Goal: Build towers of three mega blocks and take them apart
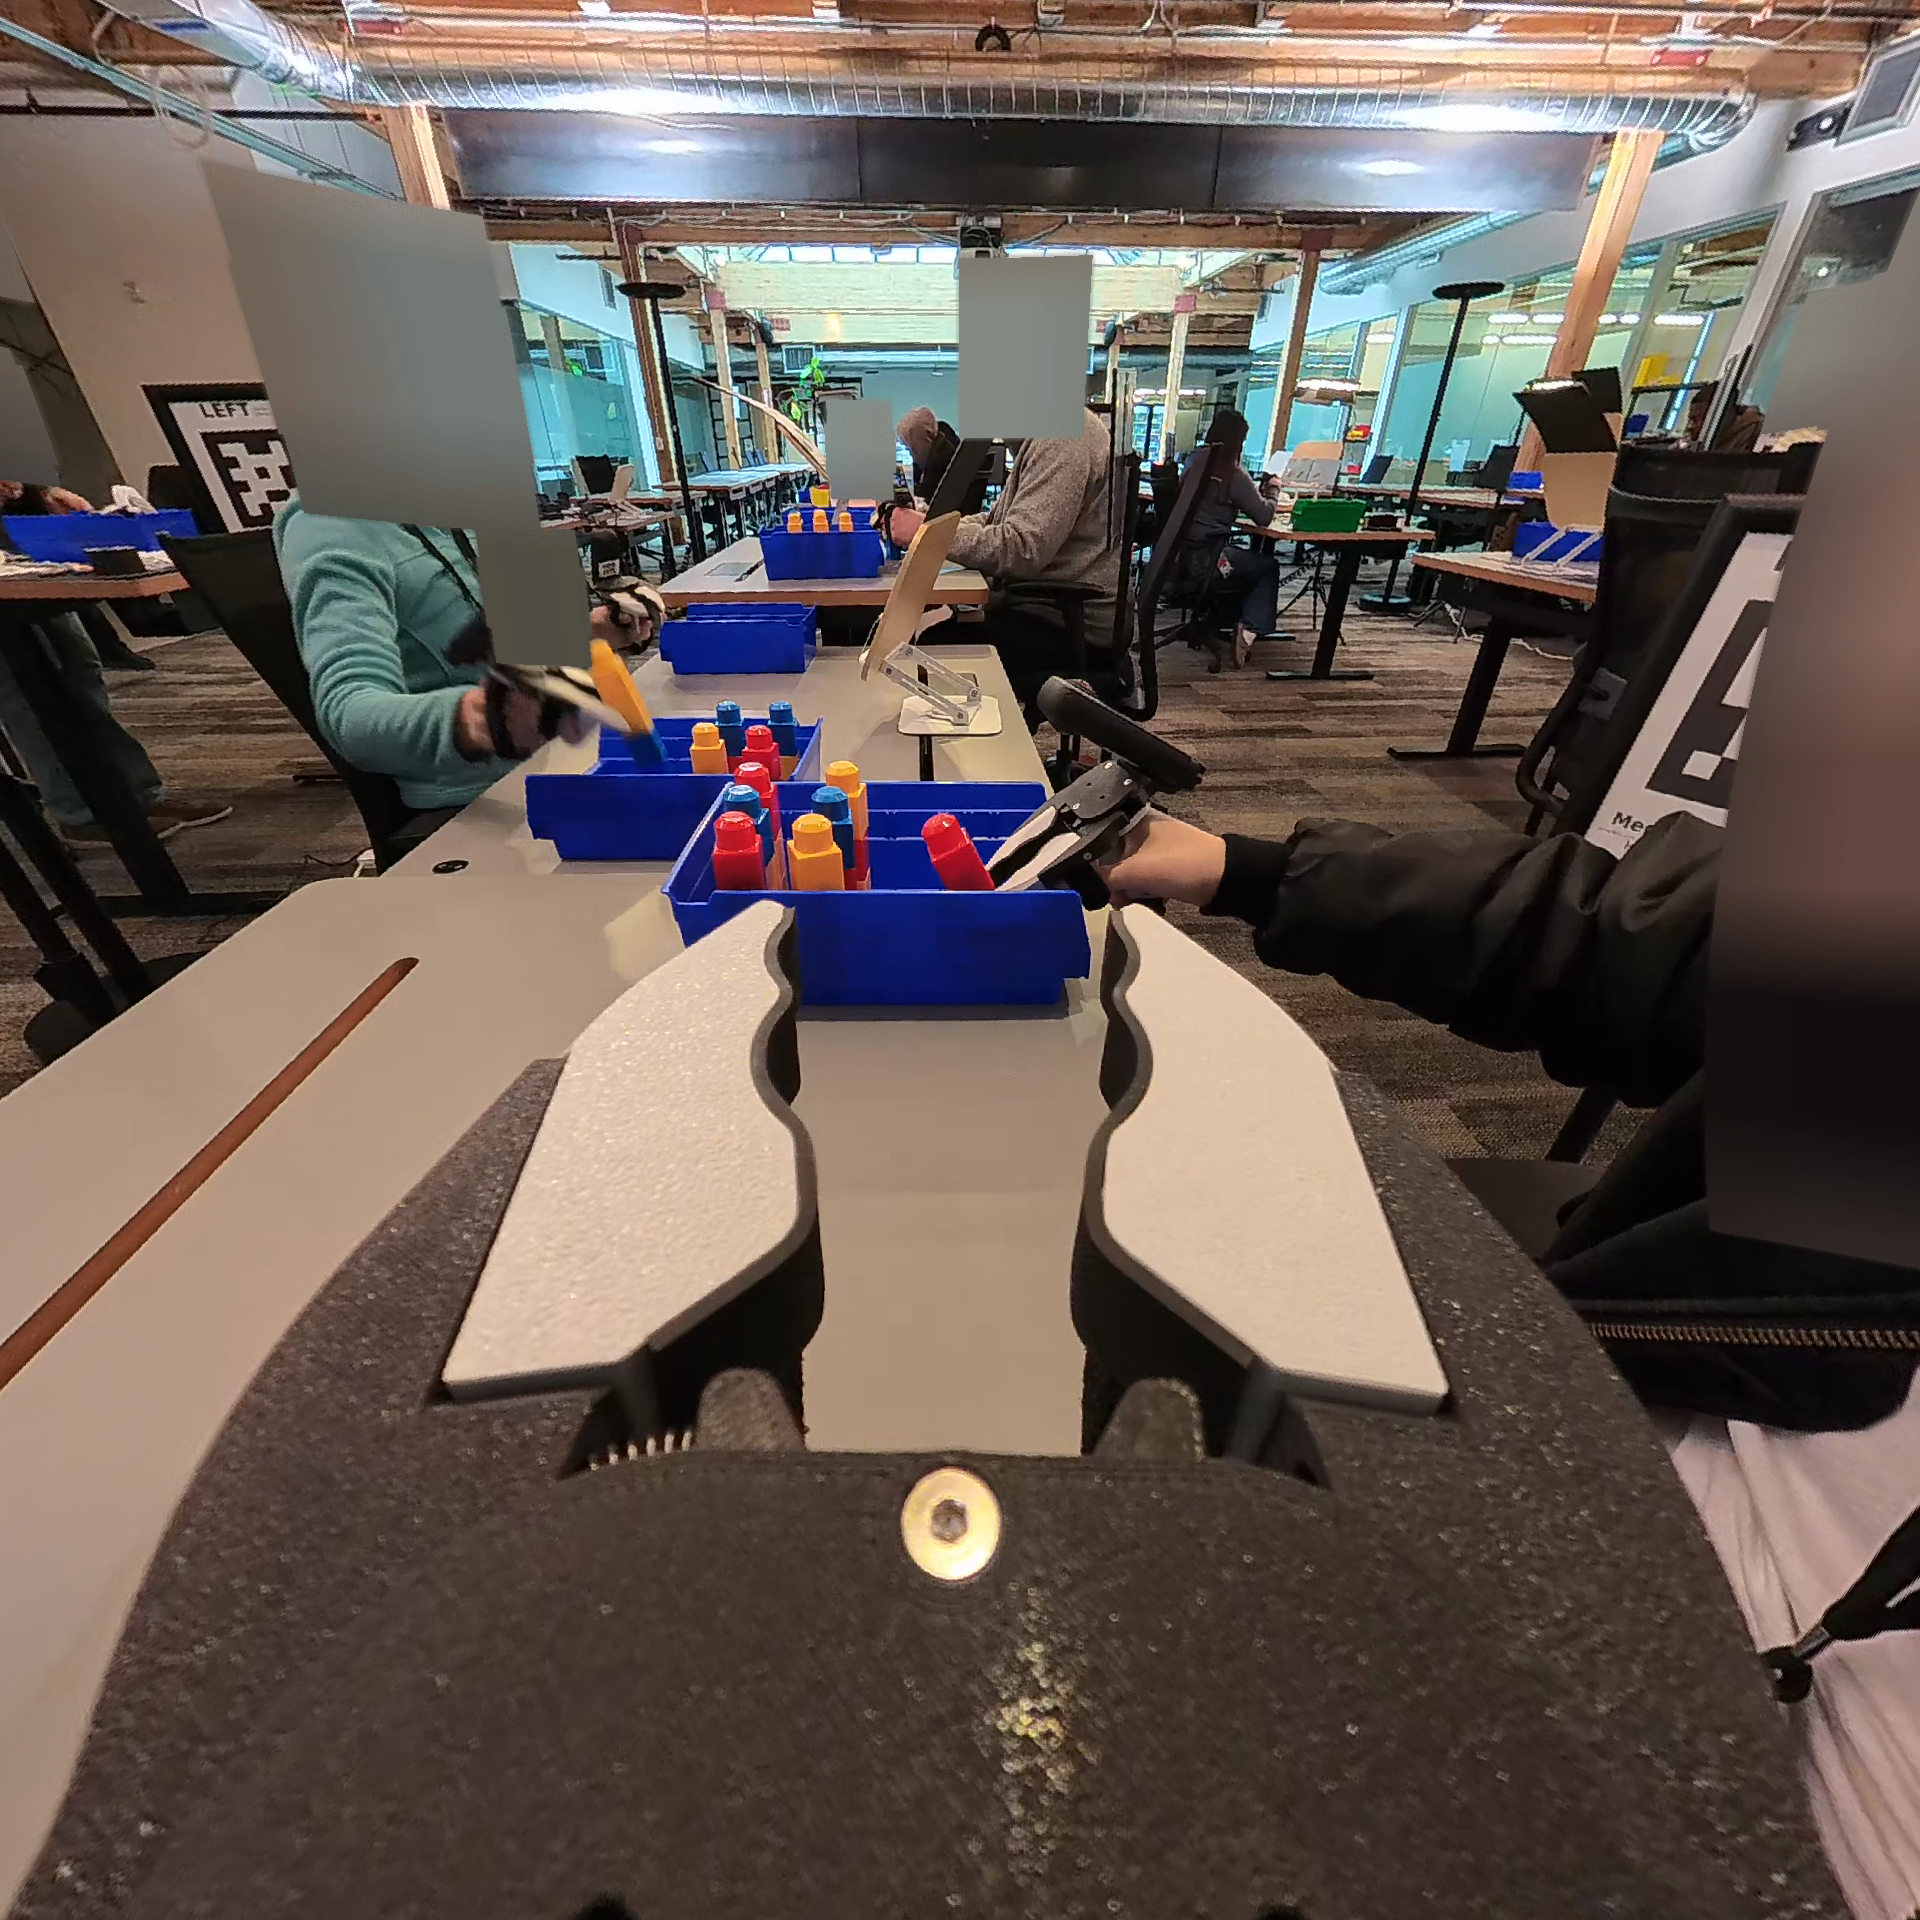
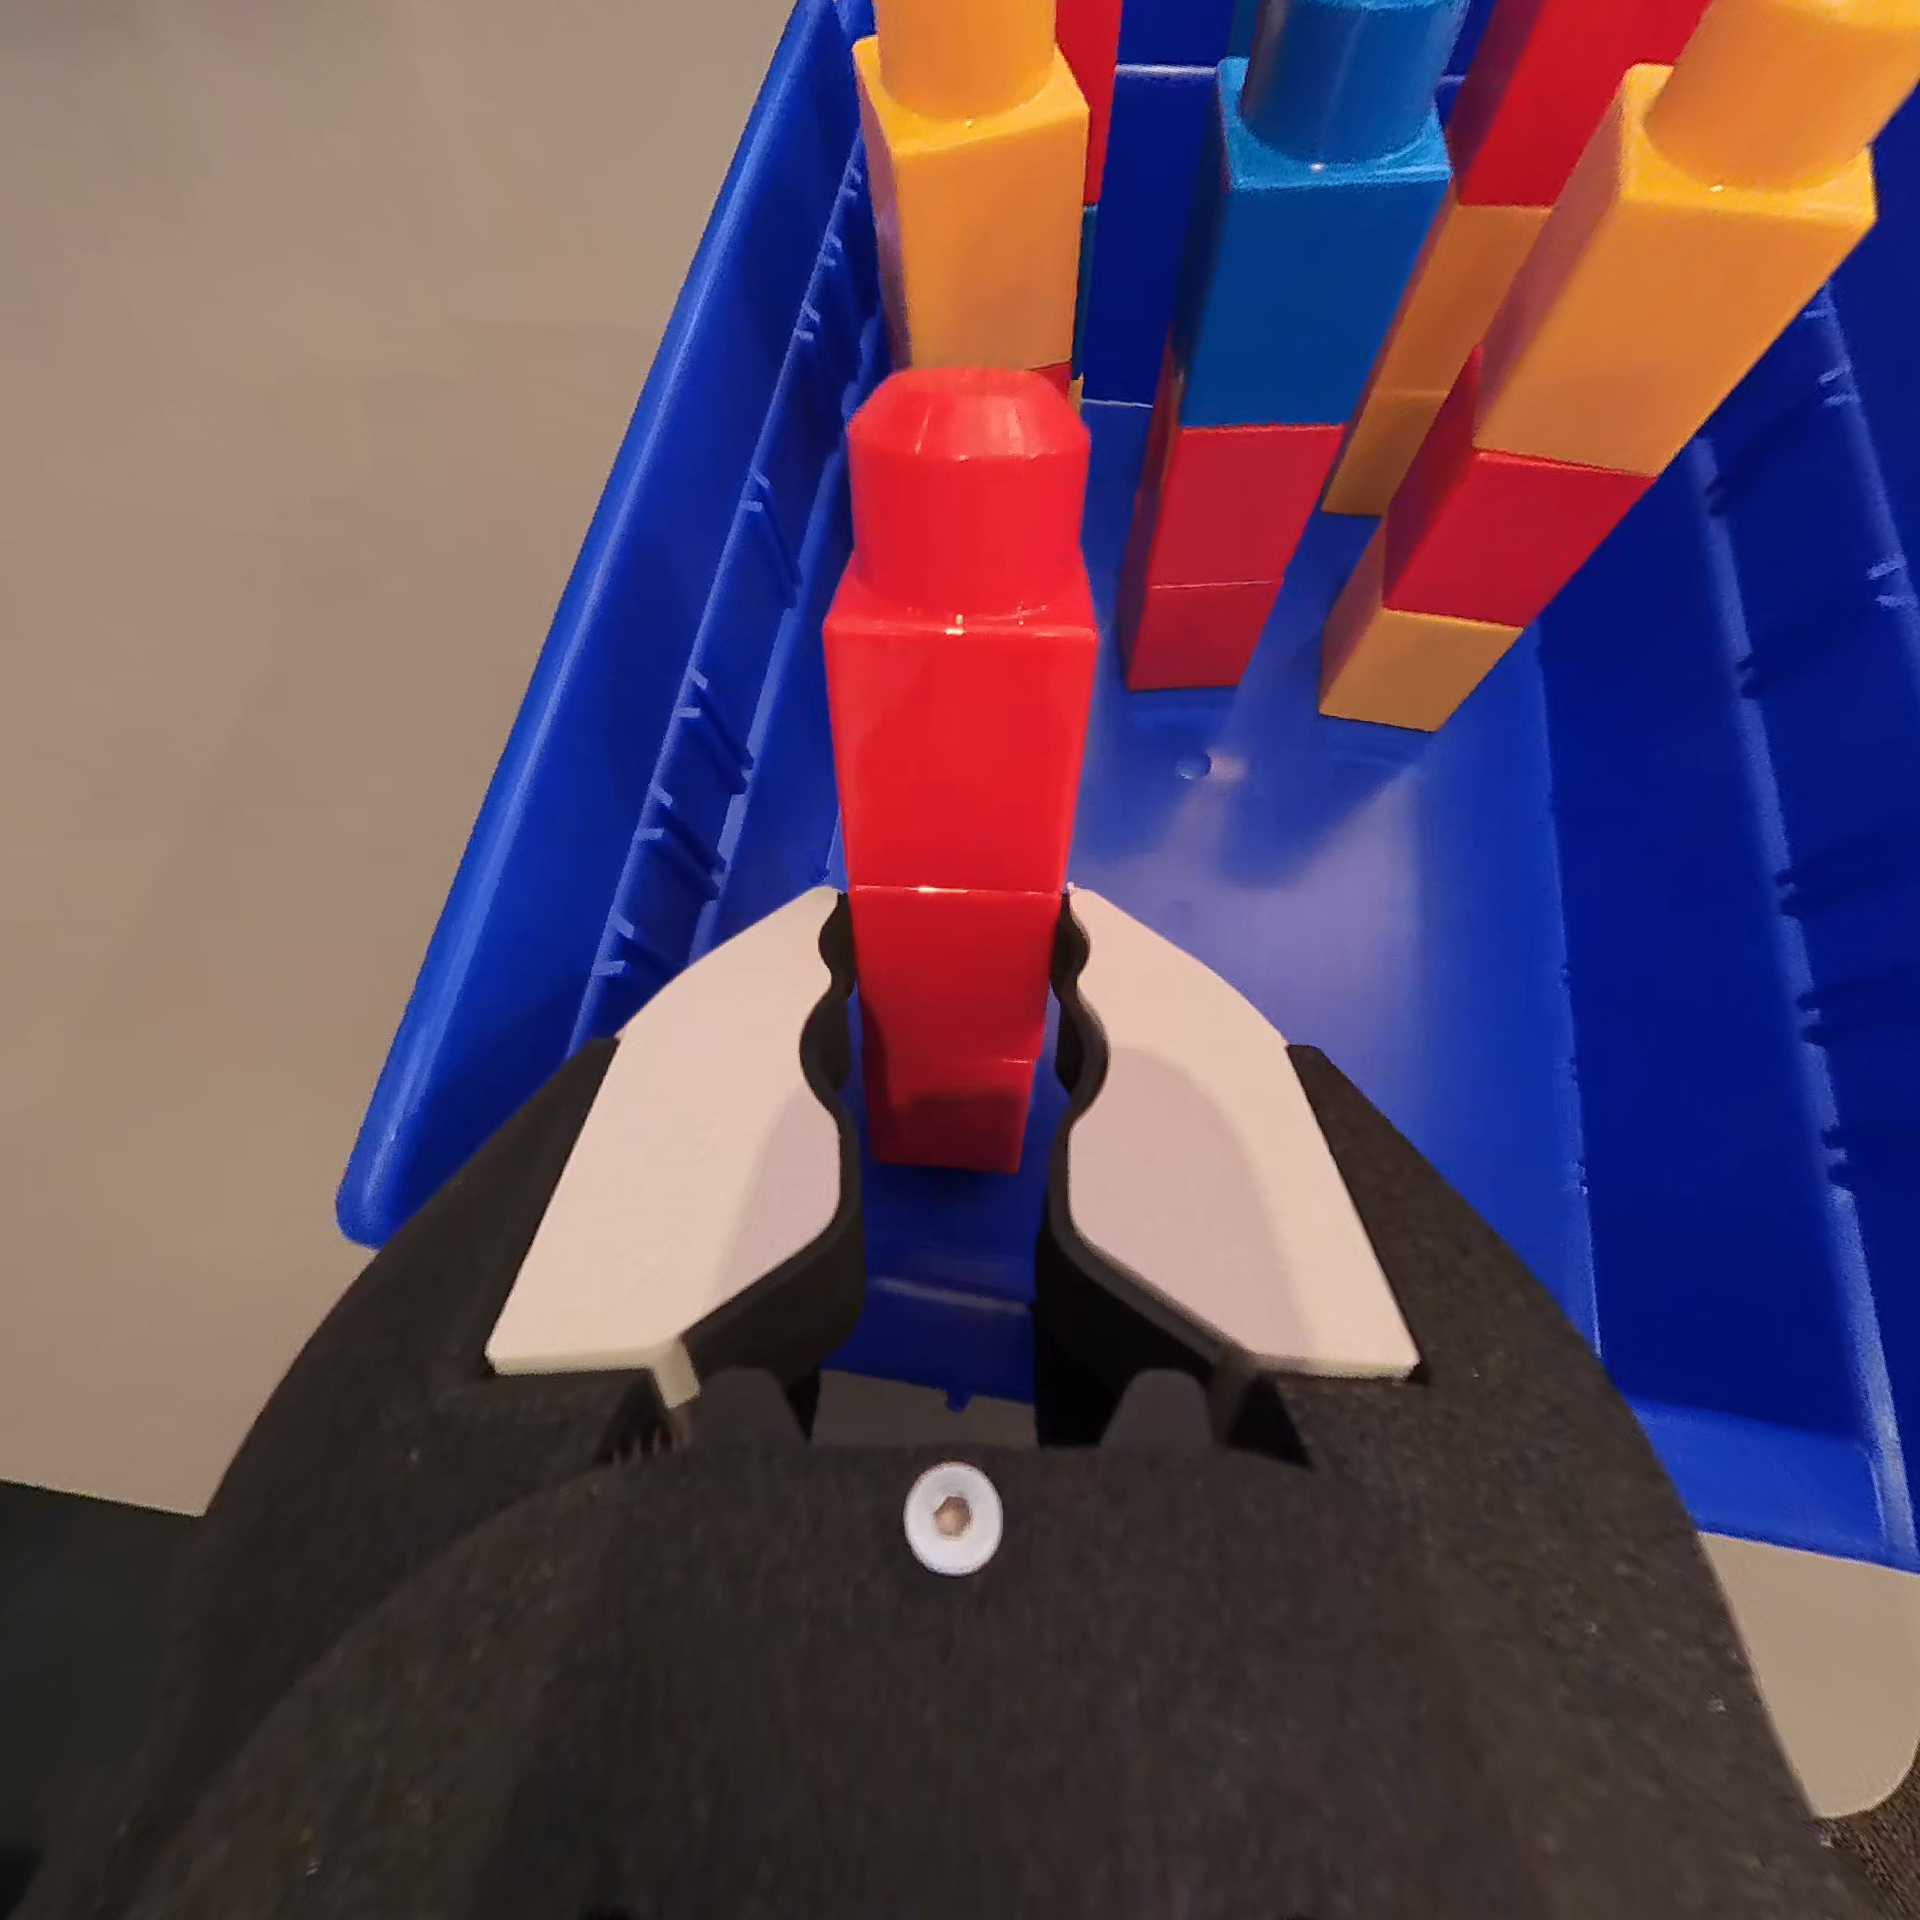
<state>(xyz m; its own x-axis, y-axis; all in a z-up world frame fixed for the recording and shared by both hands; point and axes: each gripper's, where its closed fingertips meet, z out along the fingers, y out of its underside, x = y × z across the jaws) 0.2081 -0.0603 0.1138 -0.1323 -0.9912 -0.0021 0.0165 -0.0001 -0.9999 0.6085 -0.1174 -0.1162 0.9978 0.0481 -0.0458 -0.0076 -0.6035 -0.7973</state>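
**Red tower gripped inside the bin**

The right gripper point(image 2: 951, 1023) clamps an all-red block tower point(image 2: 961, 748), tilted inside the blue bin point(image 2: 644, 727). The left gripper point(image 1: 951, 940) hangs spread and empty above the grey table point(image 1: 312, 1039). Mixed-colour towers point(image 2: 1299, 312) stand beyond.

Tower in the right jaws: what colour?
All red: the red tower shows three red blocks, clearest in the right wrist view.

Your grey table point(image 1: 436, 1039) carries one blue bin point(image 1: 914, 951), set toward its far edge, nearer the right side. A long slot point(image 1: 208, 1164) runs through the top on your left. The near part lies bare.
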